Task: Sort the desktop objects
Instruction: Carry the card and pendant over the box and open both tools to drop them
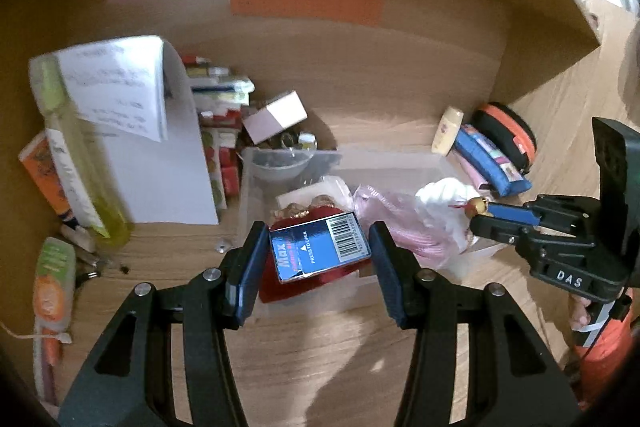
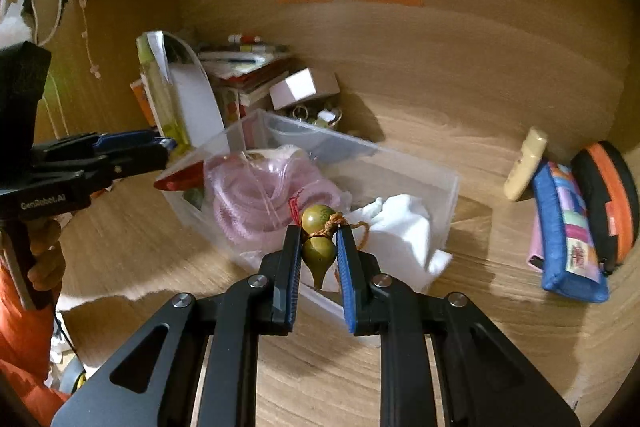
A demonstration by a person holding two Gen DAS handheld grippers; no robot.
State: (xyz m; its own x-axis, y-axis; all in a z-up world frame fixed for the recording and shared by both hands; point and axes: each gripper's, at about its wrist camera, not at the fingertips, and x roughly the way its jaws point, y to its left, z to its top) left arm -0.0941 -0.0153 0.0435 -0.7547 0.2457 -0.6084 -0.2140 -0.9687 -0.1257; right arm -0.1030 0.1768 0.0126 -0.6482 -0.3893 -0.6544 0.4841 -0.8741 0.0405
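Two hand-held grippers over a clear bin on the desk

The left hand-held gripper (image 1: 318,255) pinches a blue staple box (image 1: 318,247) between its part-open jaws, above the red pouch (image 1: 316,285) at the near-left end of the clear plastic bin (image 2: 454,187). The right hand-held gripper (image 2: 318,255), nearly closed, clamps a small green gourd charm (image 2: 319,239) over the bin's white cloth (image 2: 404,227). A blue pencil case (image 2: 568,239) lies far right.

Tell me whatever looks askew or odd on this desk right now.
The blue cardboard box sits crooked in the left gripper, its torn bottom corner tilted down over the clear plastic bin. A sheet of the white paper pad curls over at the left. The cream tube leans rather than lying flat.
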